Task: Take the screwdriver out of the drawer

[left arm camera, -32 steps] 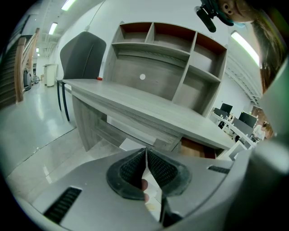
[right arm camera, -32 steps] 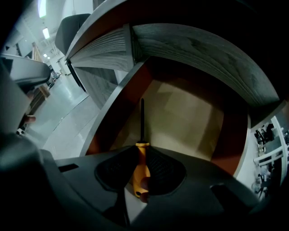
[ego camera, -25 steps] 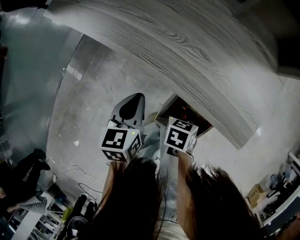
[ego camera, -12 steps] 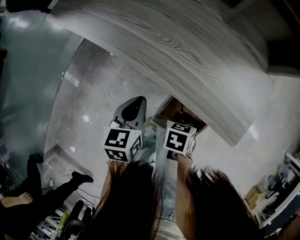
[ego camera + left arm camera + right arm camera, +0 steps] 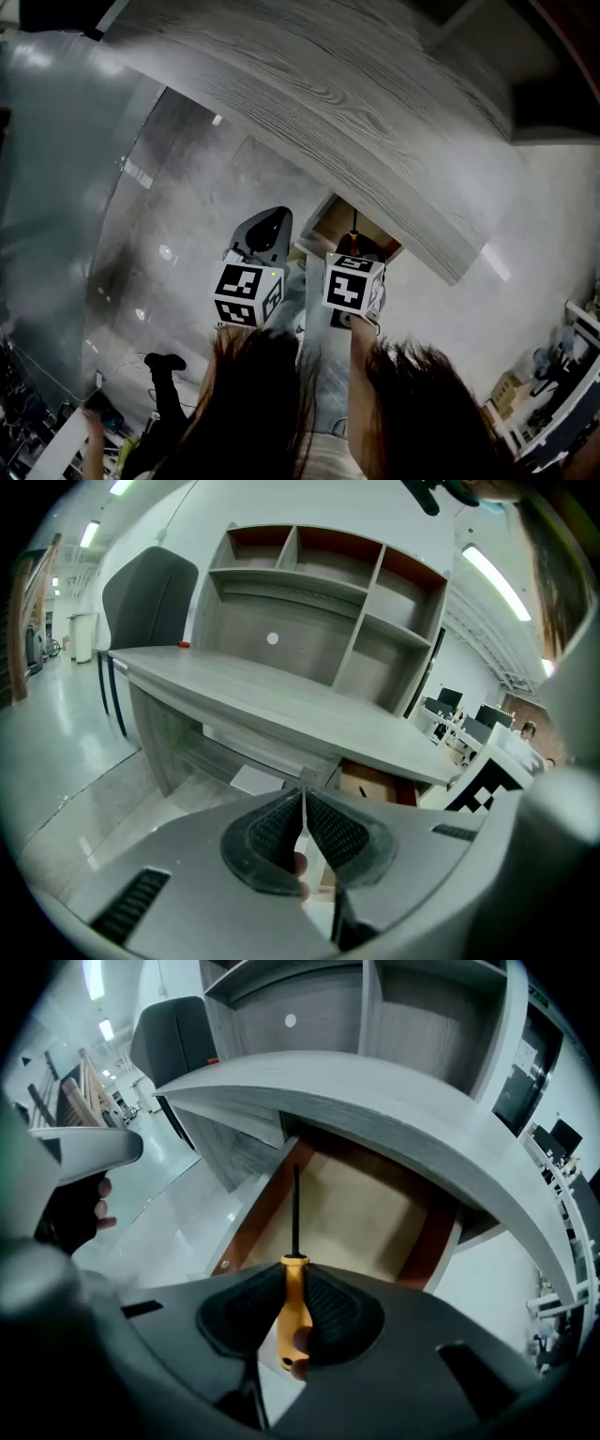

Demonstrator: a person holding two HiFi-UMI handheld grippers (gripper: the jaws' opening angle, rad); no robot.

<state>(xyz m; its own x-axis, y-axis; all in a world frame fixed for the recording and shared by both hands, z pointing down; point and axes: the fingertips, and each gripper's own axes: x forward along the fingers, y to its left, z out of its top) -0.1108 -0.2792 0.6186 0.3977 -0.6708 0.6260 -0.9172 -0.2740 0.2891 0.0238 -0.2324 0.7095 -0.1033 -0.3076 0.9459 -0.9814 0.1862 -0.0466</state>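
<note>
Right gripper view, orange-handled, black-shafted screwdriver (image 5: 293, 1283)

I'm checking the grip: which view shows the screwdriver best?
The right gripper view: the right gripper clamps the screwdriver by its orange handle, shaft over the open drawer. The head view shows only a sliver; the left gripper view, none clearly.

Screwdriver (image 5: 292, 1302): orange handle, blk shaft. Drawer (image 5: 375, 1208): tan base, red-brown sides. Tabletop (image 5: 281, 700): pale grey w/ wood grain. Right claw (image 5: 293, 1274) & left claw (image 5: 303, 803): grey bodies, blk ribbed inner faces. Marker cubes (image 5: 246, 292): blk-&-white squares. Chair (image 5: 150, 588): dk grey.
</note>
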